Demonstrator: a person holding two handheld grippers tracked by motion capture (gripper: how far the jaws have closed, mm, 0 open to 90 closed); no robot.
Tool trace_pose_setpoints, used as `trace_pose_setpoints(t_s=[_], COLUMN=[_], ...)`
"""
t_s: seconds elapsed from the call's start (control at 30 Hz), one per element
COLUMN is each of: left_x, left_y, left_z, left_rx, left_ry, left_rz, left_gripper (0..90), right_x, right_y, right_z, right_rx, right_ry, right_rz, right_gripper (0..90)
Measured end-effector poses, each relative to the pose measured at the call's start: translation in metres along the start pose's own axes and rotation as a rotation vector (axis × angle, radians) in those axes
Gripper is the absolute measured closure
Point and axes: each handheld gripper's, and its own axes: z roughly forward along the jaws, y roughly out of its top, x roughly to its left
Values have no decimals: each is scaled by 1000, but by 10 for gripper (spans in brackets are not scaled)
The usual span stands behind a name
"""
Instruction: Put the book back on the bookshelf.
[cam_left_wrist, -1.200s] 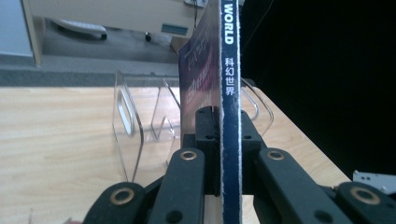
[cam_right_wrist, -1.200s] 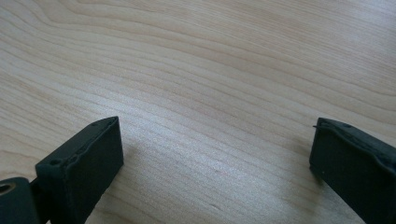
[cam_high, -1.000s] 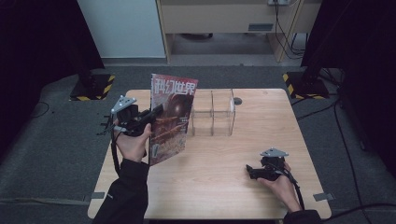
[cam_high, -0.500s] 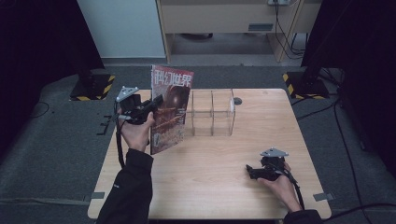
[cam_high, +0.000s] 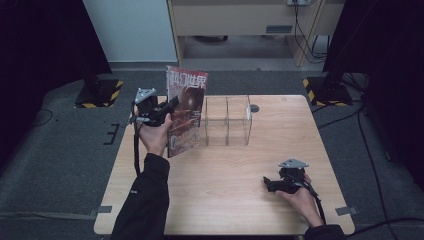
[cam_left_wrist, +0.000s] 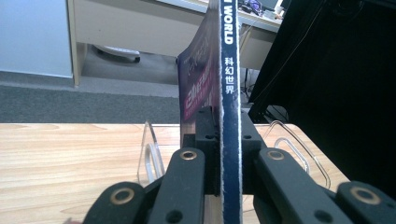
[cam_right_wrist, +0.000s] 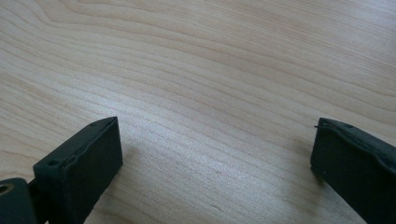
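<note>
Pale wooden table (cam_high: 225, 190) on grey carpet, dark curtains either side. One magazine (cam_high: 186, 112) upright at ten o'clock, clamped by left gripper (cam_high: 159, 112), just beside one clear divided rack (cam_high: 227, 122). Right gripper (cam_high: 272, 184) at four o'clock, jaws apart.

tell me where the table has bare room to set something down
Free: the light wooden table from the clear acrylic divider rack to the near edge, between the two forearms. Crowded: the far left, where the left claw holds the upright magazine beside the rack.
</note>
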Motion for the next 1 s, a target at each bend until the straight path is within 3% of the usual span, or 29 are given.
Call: trace_pose_setpoints(t_s=[0.33,0.57,0.9,1.0], left_x=[-2,6,10,12], left_y=[-5,-13,-28,-31], left_z=[24,43,54,53], left_rx=[-16,-33,-70,-72], left_ry=[37,38,47,40], left_rz=[13,7,0,20], left_gripper=[837,837,836,835], right_x=[0,0,0,0], right_y=[0,0,0,0], right_z=[0,1,1,1], right_rx=[2,1,1,2], right_ry=[3,3,3,3], right_rz=[-8,-5,-5,-6], right_gripper=[20,19,19,19])
